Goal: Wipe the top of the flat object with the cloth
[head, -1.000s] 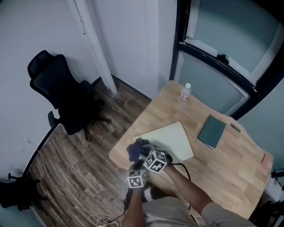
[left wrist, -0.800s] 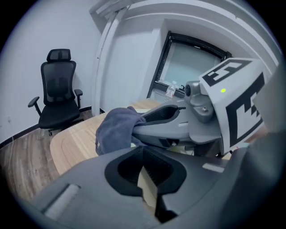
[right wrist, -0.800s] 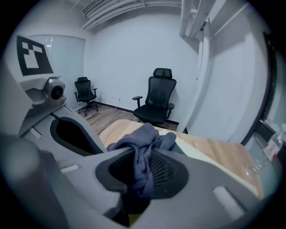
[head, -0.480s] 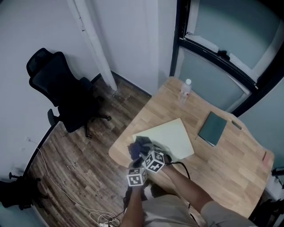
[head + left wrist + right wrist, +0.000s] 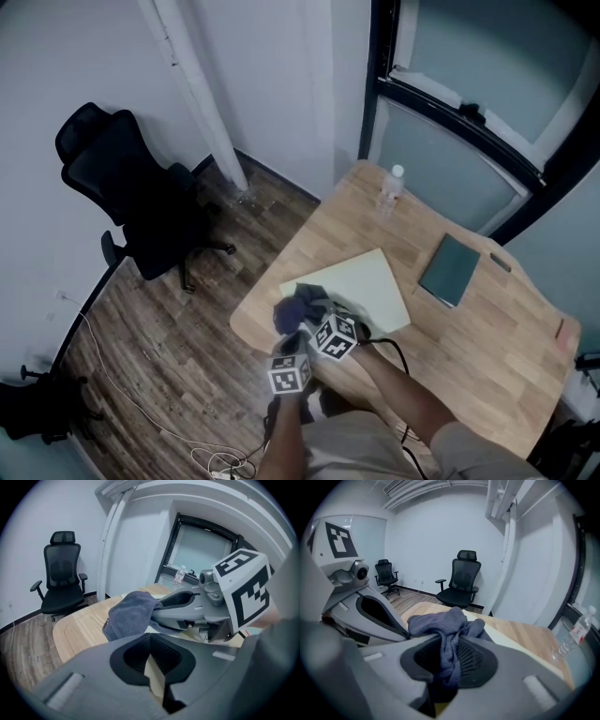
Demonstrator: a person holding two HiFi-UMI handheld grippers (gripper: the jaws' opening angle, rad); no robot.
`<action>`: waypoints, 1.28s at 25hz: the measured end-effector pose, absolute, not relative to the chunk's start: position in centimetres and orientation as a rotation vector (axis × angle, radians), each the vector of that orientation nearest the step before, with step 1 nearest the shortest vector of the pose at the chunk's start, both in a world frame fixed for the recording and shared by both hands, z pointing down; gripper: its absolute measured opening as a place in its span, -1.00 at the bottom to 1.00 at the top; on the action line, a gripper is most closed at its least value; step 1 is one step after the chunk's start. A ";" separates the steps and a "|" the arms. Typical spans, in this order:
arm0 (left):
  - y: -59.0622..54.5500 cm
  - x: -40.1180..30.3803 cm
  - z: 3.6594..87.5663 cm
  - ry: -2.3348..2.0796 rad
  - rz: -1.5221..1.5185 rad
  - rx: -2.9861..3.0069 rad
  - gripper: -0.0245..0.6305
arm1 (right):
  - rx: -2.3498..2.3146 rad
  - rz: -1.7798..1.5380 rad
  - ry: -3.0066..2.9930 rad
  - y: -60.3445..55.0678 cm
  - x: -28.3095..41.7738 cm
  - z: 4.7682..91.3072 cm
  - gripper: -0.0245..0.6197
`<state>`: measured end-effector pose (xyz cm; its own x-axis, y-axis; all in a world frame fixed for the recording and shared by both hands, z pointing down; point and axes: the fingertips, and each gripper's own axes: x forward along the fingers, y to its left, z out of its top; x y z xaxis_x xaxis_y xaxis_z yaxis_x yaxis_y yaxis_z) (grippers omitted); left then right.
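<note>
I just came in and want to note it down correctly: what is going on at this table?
A person at the wooden table holds a gripper in each hand. The right gripper has its fingers shut on a grey-blue cloth, bunched over the near corner of the pale yellow flat sheet. The left gripper is close beside it, fingers together; whether they pinch the sheet's edge I cannot tell. A green book and a water bottle sit farther back.

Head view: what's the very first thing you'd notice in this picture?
The right gripper clamps a crumpled blue-grey cloth at the near corner of a pale yellow sheet on the wooden table. A black office chair stands on the floor to the left.
</note>
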<state>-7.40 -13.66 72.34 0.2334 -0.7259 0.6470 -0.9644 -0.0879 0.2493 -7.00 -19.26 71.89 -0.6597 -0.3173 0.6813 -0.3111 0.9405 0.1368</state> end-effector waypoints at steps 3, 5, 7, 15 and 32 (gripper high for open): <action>-13.6 -7.4 72.2 -1.552 0.494 1.883 -0.90 | 0.456 -0.019 -2.326 -19.6 -6.2 71.9 -0.64; -13.6 -7.5 72.4 -1.551 0.513 1.894 -0.90 | 0.471 -0.023 -2.322 -20.0 -5.6 71.9 -0.64; -13.7 -7.3 72.4 -1.546 0.513 1.900 -0.90 | 0.489 -0.019 -2.315 -20.4 -4.8 71.9 -0.64; -13.6 -7.5 72.2 -1.556 0.531 1.897 -0.90 | 0.563 0.003 -2.278 -21.8 -1.2 71.7 -0.64; -13.6 -7.1 71.8 -1.560 0.487 1.905 -0.90 | 0.667 0.015 -2.214 -24.5 5.5 71.7 -0.64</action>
